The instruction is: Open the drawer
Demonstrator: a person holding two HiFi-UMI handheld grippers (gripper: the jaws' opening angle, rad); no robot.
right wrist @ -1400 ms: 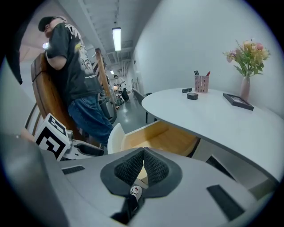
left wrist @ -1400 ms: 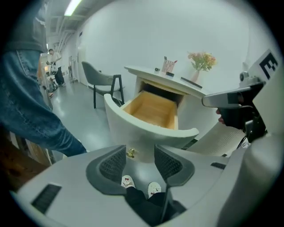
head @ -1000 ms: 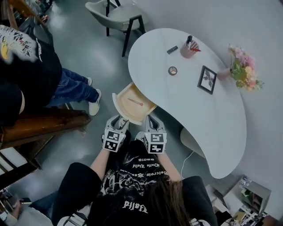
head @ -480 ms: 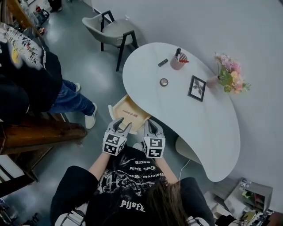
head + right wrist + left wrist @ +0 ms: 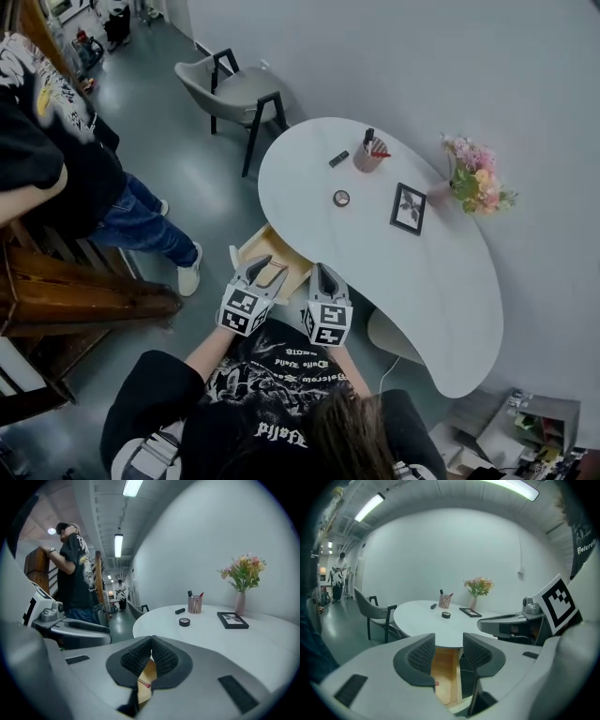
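Note:
The wooden drawer (image 5: pixel 273 260) stands pulled out from under the white curved table (image 5: pixel 403 272), with a thin red-tipped stick lying inside it. My left gripper (image 5: pixel 263 274) hangs just above the drawer's near front edge, open and holding nothing. In the left gripper view the left gripper (image 5: pixel 449 654) frames the drawer (image 5: pixel 445 670) in the gap between its pads. My right gripper (image 5: pixel 322 277) is beside it at the drawer's right corner. The right gripper (image 5: pixel 151 656) is shut with its pads touching and nothing between them. A strip of drawer (image 5: pixel 147 677) shows below the pads.
On the table are a pen cup (image 5: pixel 367 157), a small black object (image 5: pixel 338 158), a tape roll (image 5: pixel 341 198), a picture frame (image 5: pixel 408 208) and a vase of flowers (image 5: pixel 471 186). A grey chair (image 5: pixel 232 92) stands beyond. A person in jeans (image 5: pixel 141 220) and wooden furniture (image 5: pixel 84 291) are at the left.
The head view has shifted, so table and drawer sit lower in frame. The drawer stays open. The left jaws now stand visibly apart; both grippers remain by the drawer's front.

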